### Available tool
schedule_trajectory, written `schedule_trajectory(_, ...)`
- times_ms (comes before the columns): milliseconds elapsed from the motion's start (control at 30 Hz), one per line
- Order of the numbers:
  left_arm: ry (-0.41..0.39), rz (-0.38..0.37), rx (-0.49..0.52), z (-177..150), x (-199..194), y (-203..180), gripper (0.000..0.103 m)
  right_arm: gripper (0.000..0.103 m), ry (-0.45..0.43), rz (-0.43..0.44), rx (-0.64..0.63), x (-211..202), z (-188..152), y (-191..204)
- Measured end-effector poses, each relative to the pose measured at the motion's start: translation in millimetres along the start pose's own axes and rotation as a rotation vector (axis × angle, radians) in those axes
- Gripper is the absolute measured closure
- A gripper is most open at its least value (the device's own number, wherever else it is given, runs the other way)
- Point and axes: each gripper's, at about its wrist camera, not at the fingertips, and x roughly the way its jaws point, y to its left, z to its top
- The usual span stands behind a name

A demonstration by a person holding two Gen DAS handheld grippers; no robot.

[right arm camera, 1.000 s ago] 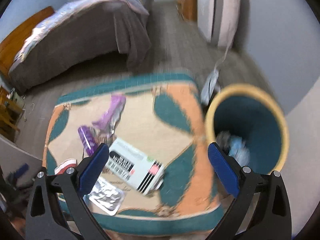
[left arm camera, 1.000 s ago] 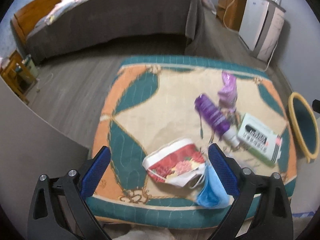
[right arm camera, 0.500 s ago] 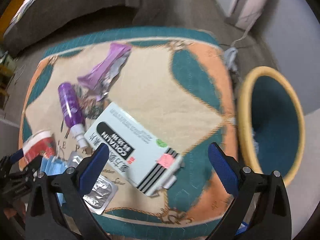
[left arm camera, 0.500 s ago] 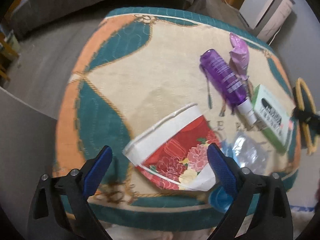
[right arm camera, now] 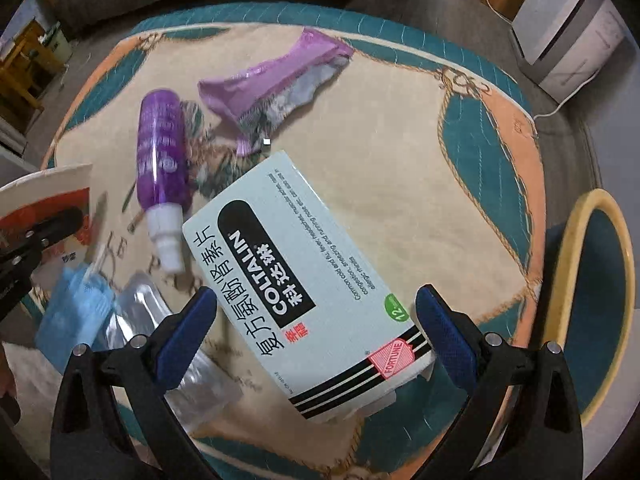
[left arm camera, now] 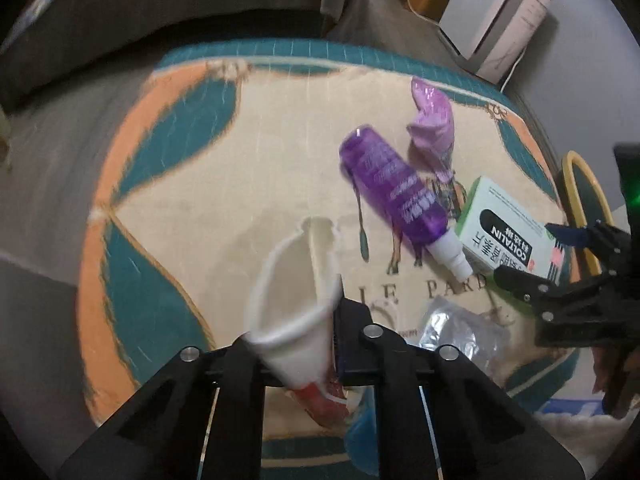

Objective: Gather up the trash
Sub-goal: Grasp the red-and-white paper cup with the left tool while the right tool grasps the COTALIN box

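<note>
My left gripper has its jaws clamped on the paper cup, squashing its white rim flat; half a second ago those jaws stood wide with the cup lying between them. My right gripper holds its jaws fully apart, straddling the near end of the white medicine box, pads apparently not touching it, though the angle makes that hard to judge. It has dropped closer to the box than before. Just beside the box on the patterned mat lie a foil blister pack and blue mask, then the purple bottle, then the purple wrapper. The yellow-rimmed bin stands off the mat's right edge.
</note>
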Motion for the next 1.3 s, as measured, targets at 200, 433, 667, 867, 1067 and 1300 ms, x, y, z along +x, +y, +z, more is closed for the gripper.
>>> schedule_trajectory(200, -0.096, 0.021, 0.004, 16.3, -20.3, 1.0, 0.093, 0.006, 0.043, 0.014, -0.031, 14.3, 4.5, 9.6)
schedule_trajectory(433, -0.106, 0.023, 0.012, 19.0, -23.2, 0.3, 0.093, 0.022, 0.025, 0.006, -0.093, 10.3, 0.9, 24.2)
schedule_trajectory(667, -0.129, 0.029, 0.047, 19.7, -31.6, -11.1, 0.093, 0.027, 0.021, -0.016, -0.040, -17.3, -5.2, 7.3)
schedule_trajectory(867, -0.170, 0.007, 0.091, 25.0, -44.0, -33.0, 0.093, 0.041, -0.088, -0.008, 0.009, -94.5, -3.1, -13.6)
schedule_trajectory(1067, -0.164, -0.001, 0.156, 21.3, -41.4, -58.8, 0.093, 0.093, -0.128, -0.007, 0.059, -123.5, -7.5, -51.6)
schedule_trajectory(1300, -0.164, -0.015, 0.173, 19.7, -39.8, -77.2, 0.093, 0.090, -0.022, 0.034, 0.118, -78.8, -24.5, -79.4)
